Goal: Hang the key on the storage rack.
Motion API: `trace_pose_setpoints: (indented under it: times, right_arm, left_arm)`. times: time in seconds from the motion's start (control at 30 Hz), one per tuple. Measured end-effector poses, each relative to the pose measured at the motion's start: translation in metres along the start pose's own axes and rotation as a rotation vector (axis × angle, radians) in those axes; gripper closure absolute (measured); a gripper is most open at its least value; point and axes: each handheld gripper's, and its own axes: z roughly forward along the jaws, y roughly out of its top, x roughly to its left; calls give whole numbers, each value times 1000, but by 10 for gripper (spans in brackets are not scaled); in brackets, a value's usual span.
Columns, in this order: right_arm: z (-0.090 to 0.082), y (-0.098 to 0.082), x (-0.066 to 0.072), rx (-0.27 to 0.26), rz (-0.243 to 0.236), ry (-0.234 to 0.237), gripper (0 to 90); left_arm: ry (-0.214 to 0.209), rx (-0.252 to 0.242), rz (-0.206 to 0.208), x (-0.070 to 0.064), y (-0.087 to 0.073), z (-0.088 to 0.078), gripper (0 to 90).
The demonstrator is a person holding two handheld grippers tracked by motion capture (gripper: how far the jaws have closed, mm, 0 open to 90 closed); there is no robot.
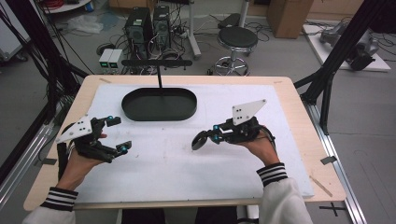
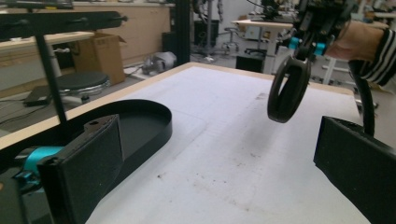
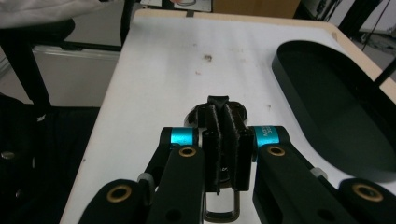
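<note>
- The right gripper has its jaws clamped tight on a black ring-shaped strap, held in the air above the counter
- The strap hangs edge-on, right of the wide-open, empty left gripper, the nearer free hand
- The black oval tray sits beyond both on the white mat, stool and computer towers behind
</note>
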Motion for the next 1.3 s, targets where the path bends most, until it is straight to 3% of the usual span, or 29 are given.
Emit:
trace_pose_setpoints:
  times: [0.33,0.63,0.83,1.13,1.3]
  right_arm:
    - [14,18,-3,-25,-18,21,863]
    - [24,23,-6,-39,-19,37,863]
    - [27,26,-8,-70,-13,41,863]
    - [31,29,-6,-87,-19,49,862]
    - [32,30,-6,-101,-18,49,862]
  left_arm:
    - [-87,54,25,2,15,25,21]
    - [-164,113,41,-2,25,51,21]
    - [-210,135,60,-7,32,67,20]
    - [-272,232,124,-18,37,92,21]
    - [-299,246,140,-25,40,104,21]
